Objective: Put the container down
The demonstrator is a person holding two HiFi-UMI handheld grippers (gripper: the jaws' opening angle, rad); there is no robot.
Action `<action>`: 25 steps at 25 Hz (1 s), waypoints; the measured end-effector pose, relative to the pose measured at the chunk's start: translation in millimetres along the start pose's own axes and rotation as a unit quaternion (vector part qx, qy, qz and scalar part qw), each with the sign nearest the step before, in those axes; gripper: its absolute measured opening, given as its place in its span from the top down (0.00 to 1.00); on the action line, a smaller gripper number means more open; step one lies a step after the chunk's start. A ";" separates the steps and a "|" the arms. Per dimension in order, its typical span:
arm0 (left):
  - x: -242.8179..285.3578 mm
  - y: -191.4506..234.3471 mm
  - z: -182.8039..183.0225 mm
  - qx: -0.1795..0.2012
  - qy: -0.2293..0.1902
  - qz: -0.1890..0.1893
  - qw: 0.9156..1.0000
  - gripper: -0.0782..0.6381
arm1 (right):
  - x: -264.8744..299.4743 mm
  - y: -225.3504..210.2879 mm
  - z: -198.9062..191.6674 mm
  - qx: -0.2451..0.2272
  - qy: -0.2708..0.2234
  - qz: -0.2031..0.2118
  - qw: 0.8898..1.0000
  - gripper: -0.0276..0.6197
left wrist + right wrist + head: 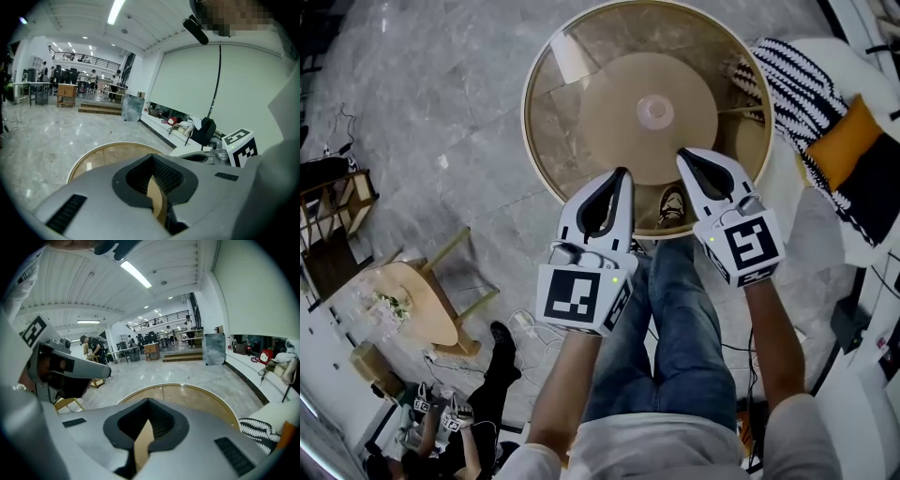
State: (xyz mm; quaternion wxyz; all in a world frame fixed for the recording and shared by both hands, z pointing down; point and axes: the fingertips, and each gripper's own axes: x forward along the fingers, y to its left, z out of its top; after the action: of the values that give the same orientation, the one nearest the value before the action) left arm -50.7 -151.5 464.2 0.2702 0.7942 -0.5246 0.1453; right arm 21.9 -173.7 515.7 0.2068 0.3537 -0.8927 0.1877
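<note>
Both grippers hang over the near edge of a round glass-topped table (546, 122) with a tan base beneath. A small pale round object (654, 111) lies at the table's centre; I cannot tell what it is. No container is between either gripper's jaws. My left gripper (623, 174) has its jaws together with nothing in them; in its own view (152, 157) only a thin slit shows the table. My right gripper (682, 156) is likewise shut and empty (149, 402). Each gripper's marker cube shows in the other's view.
A black-and-white striped cushion (802, 89) with an orange one lies on white seating to the right. A wooden chair (417, 300) and cables stand on the marble floor at lower left. My jeans legs and a shoe (672, 204) are below the table edge.
</note>
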 end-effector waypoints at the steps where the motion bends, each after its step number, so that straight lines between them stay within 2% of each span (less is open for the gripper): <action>1: -0.9 -2.1 1.0 0.000 -0.001 -0.002 1.000 0.87 | -3.1 0.3 0.8 -0.001 0.001 0.000 1.000 0.93; 10: -16.5 -1.0 14.1 -0.007 -0.006 0.007 1.000 0.87 | -21.5 5.8 20.0 0.003 -0.002 -0.004 1.000 0.93; 15: -25.1 0.4 27.3 0.010 -0.020 0.019 1.000 0.87 | -31.1 5.5 33.2 0.006 0.000 -0.008 1.000 0.93; 25: -41.1 -13.3 55.7 0.000 -0.026 0.010 1.000 0.87 | -56.5 12.9 65.4 0.001 -0.002 -0.007 1.000 0.93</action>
State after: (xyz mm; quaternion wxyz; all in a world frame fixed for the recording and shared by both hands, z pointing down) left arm -58.3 -148.8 394.1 0.2546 0.7924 -0.5395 0.1271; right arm 34.9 -165.2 429.7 0.2063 0.3603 -0.8904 0.1868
